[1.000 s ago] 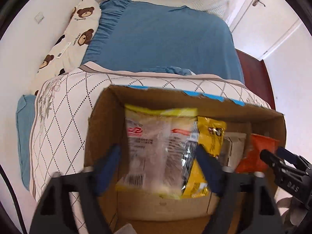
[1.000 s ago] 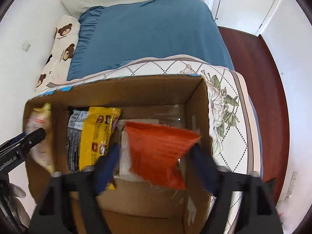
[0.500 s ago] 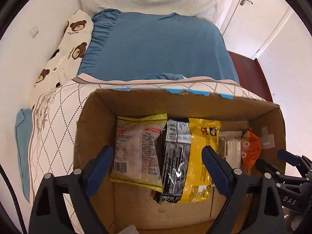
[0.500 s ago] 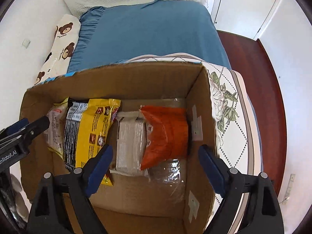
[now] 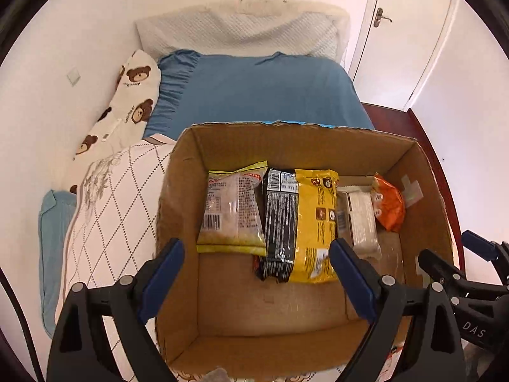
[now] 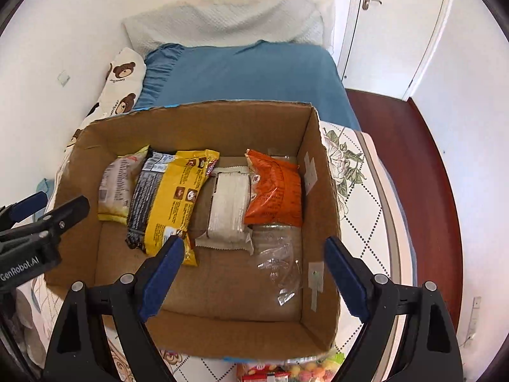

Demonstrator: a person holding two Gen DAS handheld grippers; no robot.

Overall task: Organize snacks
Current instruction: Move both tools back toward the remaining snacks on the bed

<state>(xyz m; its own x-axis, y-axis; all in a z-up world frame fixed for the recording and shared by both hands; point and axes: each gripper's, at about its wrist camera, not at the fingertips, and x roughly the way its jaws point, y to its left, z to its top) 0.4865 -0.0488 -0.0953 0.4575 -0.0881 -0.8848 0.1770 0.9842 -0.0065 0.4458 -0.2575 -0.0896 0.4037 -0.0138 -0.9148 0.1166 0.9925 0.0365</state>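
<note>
Snacks stand in a row along the far wall of the cardboard box, which sits on the quilt at the foot of the bed: from the left wall, a pale yellow-edged packet, a black packet, a yellow packet, a white wrapped bar and, nearest the right wall, an orange packet. A crumpled clear wrapper lies on the box floor in front of the orange packet. Both tools hover above the near rim; the left gripper and the right gripper each hold their jaws wide apart with nothing between them. The step in hand looks like a pause between placements. More snacks show just outside the near wall, so the next move likely calls for reaching down there, pinching one packet and setting it in the bare front half of the box.
</note>
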